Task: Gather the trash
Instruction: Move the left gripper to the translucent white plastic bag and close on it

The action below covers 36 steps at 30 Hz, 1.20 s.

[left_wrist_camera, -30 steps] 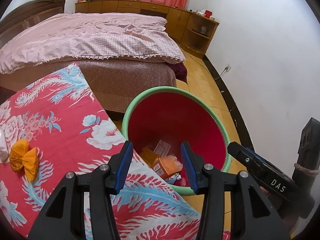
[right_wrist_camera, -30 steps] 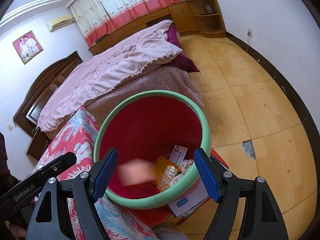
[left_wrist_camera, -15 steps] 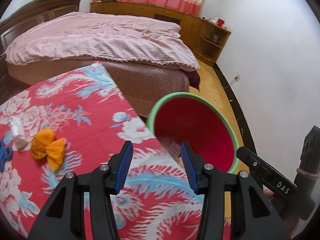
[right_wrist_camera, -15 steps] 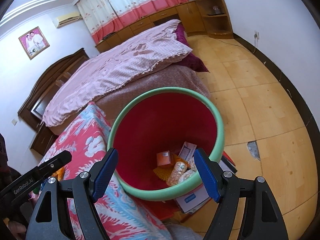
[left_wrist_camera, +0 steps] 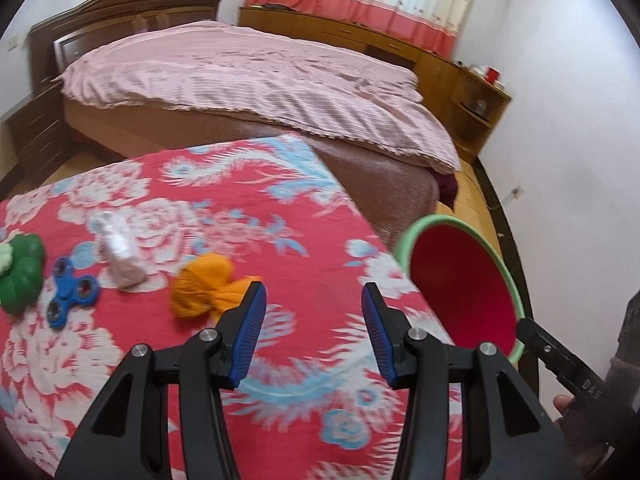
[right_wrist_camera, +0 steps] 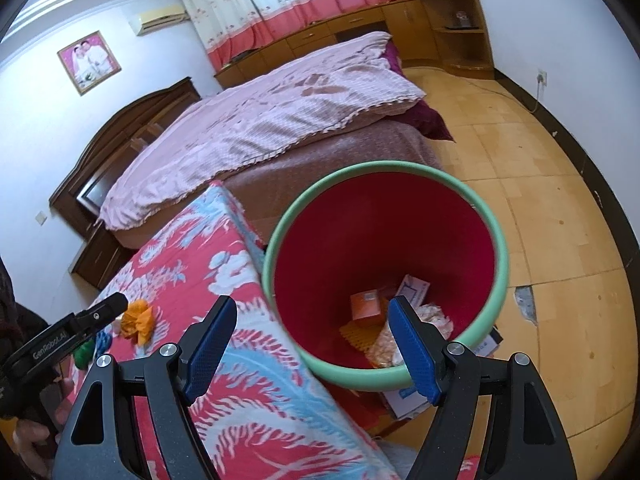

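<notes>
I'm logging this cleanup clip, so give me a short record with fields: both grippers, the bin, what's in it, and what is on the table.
left gripper: open, empty, over the red floral tablecloth
right gripper: open, empty, at the near rim of the bin
bin: red plastic bucket with a green rim, on the floor beside the table
bin contents: small orange box, white card, clear wrappers
on the table: crumpled orange wrapper, crumpled white wrapper, blue fidget spinner, green toy
</notes>
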Tool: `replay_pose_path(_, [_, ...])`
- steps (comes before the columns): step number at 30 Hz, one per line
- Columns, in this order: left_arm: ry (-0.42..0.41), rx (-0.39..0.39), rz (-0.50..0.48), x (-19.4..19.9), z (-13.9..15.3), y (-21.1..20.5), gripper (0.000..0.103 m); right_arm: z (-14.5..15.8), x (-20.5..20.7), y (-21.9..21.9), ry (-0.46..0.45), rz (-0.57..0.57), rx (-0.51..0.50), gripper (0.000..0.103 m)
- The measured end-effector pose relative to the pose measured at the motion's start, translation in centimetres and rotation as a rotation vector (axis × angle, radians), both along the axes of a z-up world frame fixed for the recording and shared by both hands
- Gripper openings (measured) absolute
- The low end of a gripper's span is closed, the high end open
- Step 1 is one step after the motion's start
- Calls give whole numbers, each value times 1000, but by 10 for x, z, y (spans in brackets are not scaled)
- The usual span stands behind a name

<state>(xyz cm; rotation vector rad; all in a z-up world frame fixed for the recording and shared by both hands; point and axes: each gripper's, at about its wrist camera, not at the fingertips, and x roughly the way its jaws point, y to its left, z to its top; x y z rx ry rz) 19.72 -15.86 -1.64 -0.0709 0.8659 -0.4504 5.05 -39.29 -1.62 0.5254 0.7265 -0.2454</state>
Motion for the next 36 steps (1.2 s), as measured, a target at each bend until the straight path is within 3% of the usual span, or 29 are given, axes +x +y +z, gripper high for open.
replay_pose_path(18, [3, 44, 235, 55, -21, 96, 49, -2, 56, 46, 40, 98, 4, 79])
replay_pose_path(31, [27, 33, 249, 77, -42, 112, 49, -4, 104, 91, 73, 179, -43, 79])
replay_pose_path(36, [36, 40, 229, 83, -48, 108, 37, -9, 118, 101, 85, 198, -43, 79])
